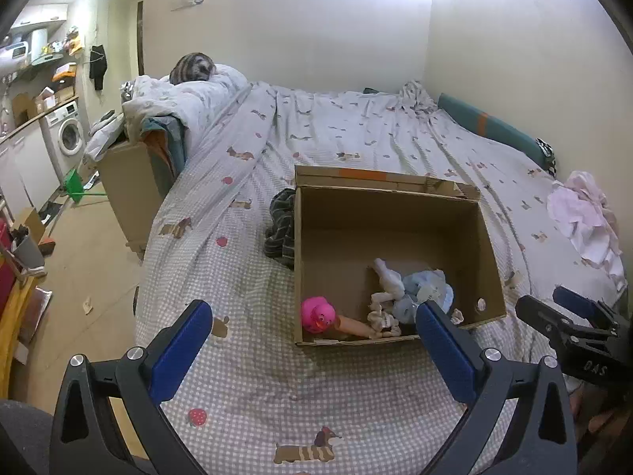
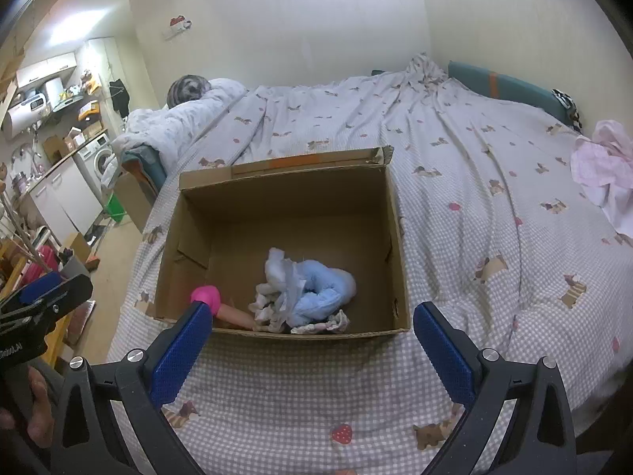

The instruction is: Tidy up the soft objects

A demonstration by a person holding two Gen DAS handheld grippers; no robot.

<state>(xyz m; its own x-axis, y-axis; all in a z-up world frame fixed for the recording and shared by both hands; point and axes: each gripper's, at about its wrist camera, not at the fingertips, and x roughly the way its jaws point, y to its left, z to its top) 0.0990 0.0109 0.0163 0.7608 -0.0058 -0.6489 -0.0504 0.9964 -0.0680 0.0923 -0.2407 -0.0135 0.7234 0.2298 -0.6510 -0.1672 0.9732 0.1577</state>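
On the bed, cardboard box [image 2: 399, 261] holds pink duck [image 1: 316, 314] and blue cloth [image 2: 328, 289]; striped garment [image 1: 281, 225] and pink clothes [image 1: 585, 217] remain outside. Left tongs [image 1: 312, 336] and right tongs [image 2: 312, 336] gape, empty.

Matt brown cardboard box [image 2: 389, 237] on checked cotton-like bedsheet [image 2: 474, 206]; glossy pink plastic duck [image 1: 317, 314] inside.
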